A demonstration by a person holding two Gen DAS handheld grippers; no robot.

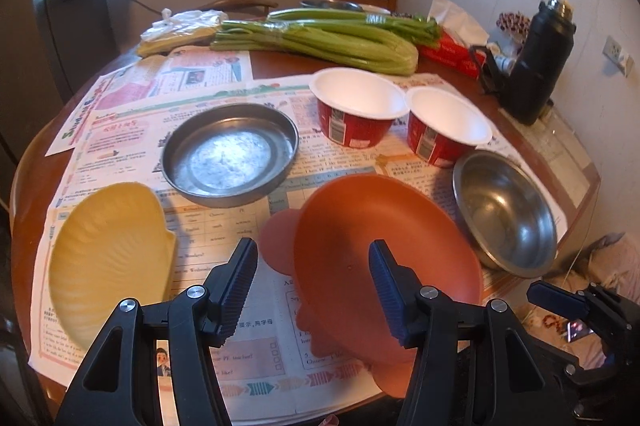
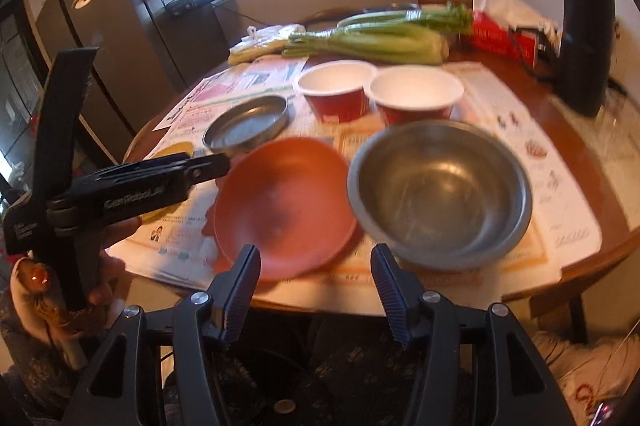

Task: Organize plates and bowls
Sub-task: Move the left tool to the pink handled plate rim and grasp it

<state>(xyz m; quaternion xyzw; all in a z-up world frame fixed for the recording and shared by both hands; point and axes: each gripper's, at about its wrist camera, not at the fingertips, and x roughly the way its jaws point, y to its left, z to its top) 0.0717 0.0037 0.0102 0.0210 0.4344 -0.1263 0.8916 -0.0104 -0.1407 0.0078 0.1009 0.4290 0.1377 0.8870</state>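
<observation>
An orange plate [image 1: 384, 226] [image 2: 284, 202] lies slightly tilted on the newspaper. My left gripper [image 1: 314, 244] [image 2: 218, 164] is open over its left rim: one finger hangs above the plate's inside, the other stays clear to the left. To its right sits a deep steel bowl [image 1: 504, 214] [image 2: 440, 190]. Behind them are a flat steel dish [image 1: 230, 154] [image 2: 248, 124] and two red paper bowls [image 1: 356, 106] [image 2: 416, 92]. A yellow shell-shaped plate [image 1: 112, 258] lies at the left. My right gripper [image 2: 315, 250] [image 1: 560, 302] is open with nothing in it, off the table's front edge.
Celery [image 1: 320, 38], a red tissue box [image 1: 452, 50] and a black flask [image 1: 536, 66] line the far side of the round wooden table [image 2: 592, 258]. Newspaper sheets [image 1: 200, 78] cover the top. A person's hand [image 2: 108, 266] holds the left gripper.
</observation>
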